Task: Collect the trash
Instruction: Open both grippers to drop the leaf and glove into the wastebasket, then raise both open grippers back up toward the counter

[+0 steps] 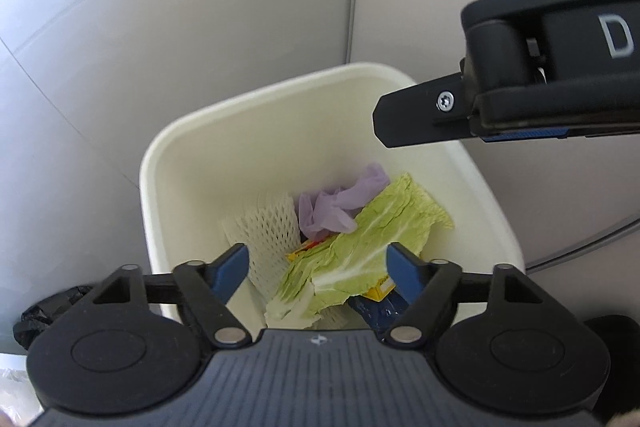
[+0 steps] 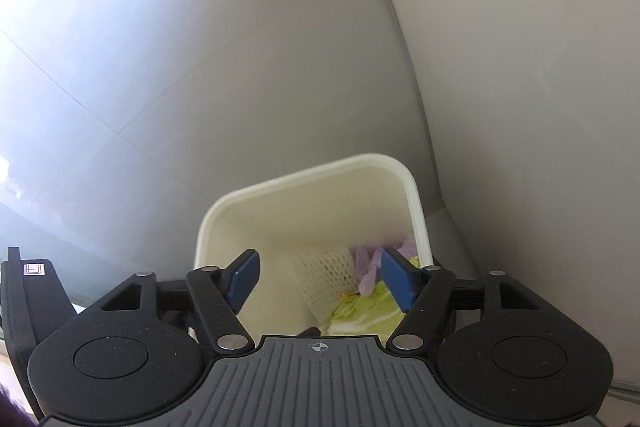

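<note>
Left claw [image 1: 318, 269] agape; right claw [image 2: 320, 281] too (empty).

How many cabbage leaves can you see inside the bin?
1. The cabbage leaf lies on top of the trash in the bin, beside the foam net and under the purple glove. More may be hidden underneath.

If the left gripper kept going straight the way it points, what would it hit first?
Probably the cabbage leaf lying on top of the trash in the white bin. The left gripper is open and empty, aimed into the bin; depth is hard to judge.
</note>
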`<state>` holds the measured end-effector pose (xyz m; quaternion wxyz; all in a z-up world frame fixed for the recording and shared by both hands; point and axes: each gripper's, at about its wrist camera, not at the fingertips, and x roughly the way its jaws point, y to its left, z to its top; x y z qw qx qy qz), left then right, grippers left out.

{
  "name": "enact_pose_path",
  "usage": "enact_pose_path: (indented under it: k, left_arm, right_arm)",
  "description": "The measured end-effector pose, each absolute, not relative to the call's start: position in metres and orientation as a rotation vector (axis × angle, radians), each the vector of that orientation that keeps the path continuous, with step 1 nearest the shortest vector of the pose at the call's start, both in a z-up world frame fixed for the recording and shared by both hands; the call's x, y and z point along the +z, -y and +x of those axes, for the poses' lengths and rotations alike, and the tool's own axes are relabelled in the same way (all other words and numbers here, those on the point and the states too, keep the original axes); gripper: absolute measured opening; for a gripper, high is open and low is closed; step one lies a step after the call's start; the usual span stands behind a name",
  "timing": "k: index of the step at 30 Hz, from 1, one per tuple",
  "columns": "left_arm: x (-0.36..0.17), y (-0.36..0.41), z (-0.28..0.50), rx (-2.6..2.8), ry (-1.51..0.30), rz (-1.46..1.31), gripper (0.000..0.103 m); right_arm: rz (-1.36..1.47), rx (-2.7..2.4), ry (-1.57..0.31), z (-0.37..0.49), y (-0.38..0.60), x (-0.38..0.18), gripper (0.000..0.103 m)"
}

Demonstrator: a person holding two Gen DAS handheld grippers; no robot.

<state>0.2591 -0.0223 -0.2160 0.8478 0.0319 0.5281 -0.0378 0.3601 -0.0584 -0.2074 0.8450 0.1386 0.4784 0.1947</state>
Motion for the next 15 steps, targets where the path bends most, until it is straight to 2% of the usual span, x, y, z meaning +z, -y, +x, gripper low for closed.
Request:
enact_pose_path:
  k: [6,15]
  left_arm:
    - [-0.193,0.016,0.247,-0.093,-1.071,0.077,0.090]
    - [-0.151,0.011,0.228,-0.120,-1.013,0.134,0.101]
  right_arm:
    - [0.284,0.434,-0.963,0.351,0.063,-0.178,0.079]
    - [0.190,0.477,-0.882,0.325,0.057,-0.128,0.089]
